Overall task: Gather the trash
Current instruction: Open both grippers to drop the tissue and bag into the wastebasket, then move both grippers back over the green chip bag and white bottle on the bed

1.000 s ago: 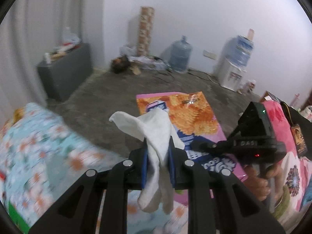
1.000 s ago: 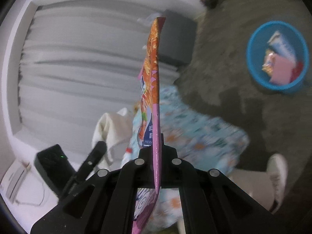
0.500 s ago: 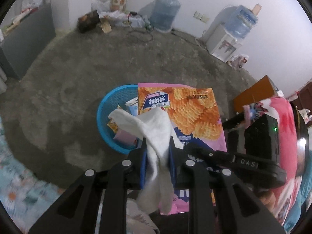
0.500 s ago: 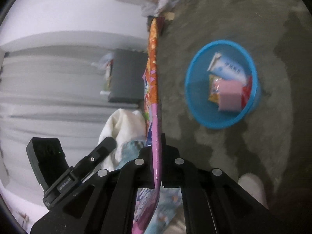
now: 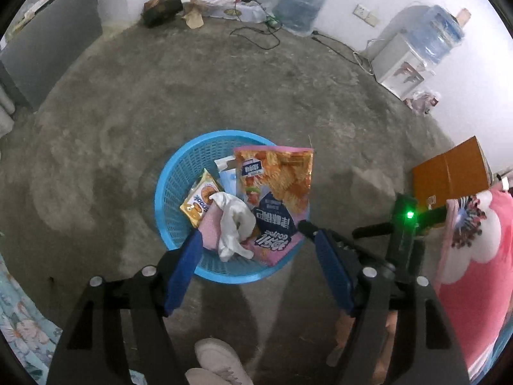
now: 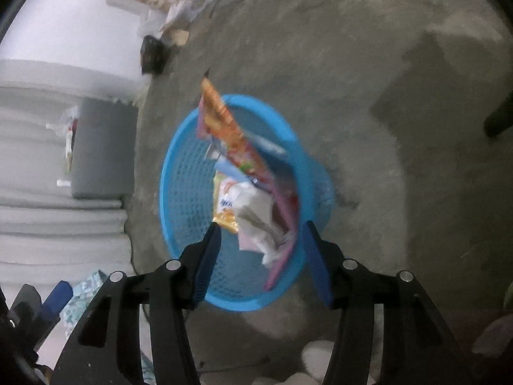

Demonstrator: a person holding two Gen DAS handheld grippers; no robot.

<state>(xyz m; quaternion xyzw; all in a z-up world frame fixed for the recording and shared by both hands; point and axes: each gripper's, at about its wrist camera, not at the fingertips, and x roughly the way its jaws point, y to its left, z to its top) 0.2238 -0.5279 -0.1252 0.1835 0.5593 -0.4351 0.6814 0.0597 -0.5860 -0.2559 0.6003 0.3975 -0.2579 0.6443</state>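
Observation:
A blue plastic basket (image 5: 179, 173) stands on the concrete floor and also shows in the right wrist view (image 6: 186, 192). A white crumpled tissue (image 5: 232, 221) and a large pink-orange chip bag (image 5: 275, 192) lie in it over smaller wrappers. The tissue (image 6: 256, 215) and the chip bag (image 6: 231, 134) show in the right wrist view too, the bag blurred and tilted. My left gripper (image 5: 256, 250) is open and empty above the basket's near rim. My right gripper (image 6: 259, 240) is open and empty above the basket.
A person's white shoe (image 5: 218, 362) is on the floor below the left gripper. A grey cabinet (image 5: 48, 48), water bottles (image 5: 304, 0), a dispenser (image 5: 404, 67), cables and an orange box (image 5: 452, 173) line the room's edges. Flowered bedding (image 5: 19, 320) is at the lower left.
Both grippers opened. The tissue dropped from the left gripper and the chip bag from the right gripper into the basket. Both views swung down over the basket.

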